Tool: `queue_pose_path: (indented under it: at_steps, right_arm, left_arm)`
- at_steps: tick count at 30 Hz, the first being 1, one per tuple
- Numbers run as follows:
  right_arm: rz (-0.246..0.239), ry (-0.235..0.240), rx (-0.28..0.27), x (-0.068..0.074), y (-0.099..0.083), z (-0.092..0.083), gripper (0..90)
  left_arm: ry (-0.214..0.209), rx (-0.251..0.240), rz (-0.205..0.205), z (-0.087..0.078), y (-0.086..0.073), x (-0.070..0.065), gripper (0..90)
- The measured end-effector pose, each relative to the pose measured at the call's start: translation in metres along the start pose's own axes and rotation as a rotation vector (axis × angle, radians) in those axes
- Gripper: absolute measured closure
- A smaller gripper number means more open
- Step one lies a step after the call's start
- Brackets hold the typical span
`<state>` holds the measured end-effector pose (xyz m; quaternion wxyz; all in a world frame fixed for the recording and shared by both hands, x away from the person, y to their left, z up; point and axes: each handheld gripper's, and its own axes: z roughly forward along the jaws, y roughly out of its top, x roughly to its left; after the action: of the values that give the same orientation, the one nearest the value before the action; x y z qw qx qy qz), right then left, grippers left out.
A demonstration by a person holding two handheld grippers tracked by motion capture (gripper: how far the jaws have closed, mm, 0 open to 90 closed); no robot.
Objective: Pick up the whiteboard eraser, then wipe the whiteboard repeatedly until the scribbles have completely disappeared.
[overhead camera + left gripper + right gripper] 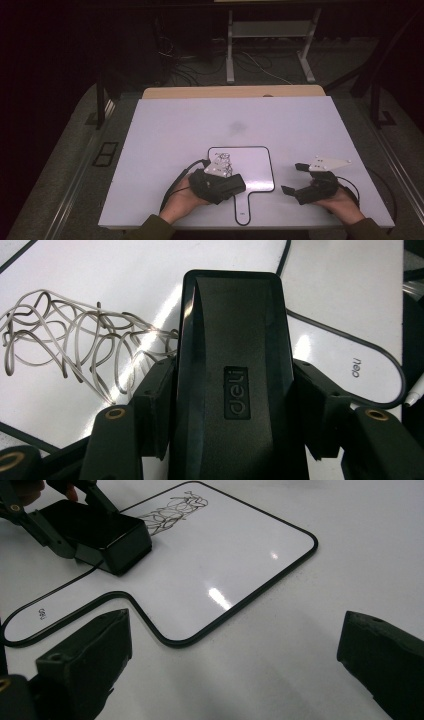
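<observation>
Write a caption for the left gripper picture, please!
Left gripper clamps a black eraser on a small whiteboard, beside grey scribbles.

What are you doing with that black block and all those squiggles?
A person is holding a gripper in each hand. The left gripper is shut on a black whiteboard eraser, resting on a small handled whiteboard beside some scribbles. The scribbles are not yet wiped off. The right gripper waits with open jaws on the white table.

Black grippers (220, 185), prob. olive sleeves (150, 227)
</observation>
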<state>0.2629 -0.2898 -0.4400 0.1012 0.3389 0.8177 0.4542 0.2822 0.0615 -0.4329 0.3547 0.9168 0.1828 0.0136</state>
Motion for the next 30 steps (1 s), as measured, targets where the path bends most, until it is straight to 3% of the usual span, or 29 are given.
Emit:
queue_pose_path:
  at_steps: [8, 18, 30]
  right_arm:
    - [-0.005, -0.001, -0.002, 0.002, -0.001, -0.002, 0.0]
    - [-0.002, -0.005, -0.002, 0.002, -0.002, -0.003, 0.0]
    - [0.007, -0.009, -0.007, 0.002, -0.002, -0.004, 0.0]
  left_arm:
    - [0.035, -0.03, -0.005, -0.011, 0.005, -0.001, 39.6]
    - [0.037, -0.039, -0.018, -0.018, 0.011, 0.0, 39.7]
    - [0.031, -0.052, -0.018, -0.028, 0.019, 0.016, 39.6]
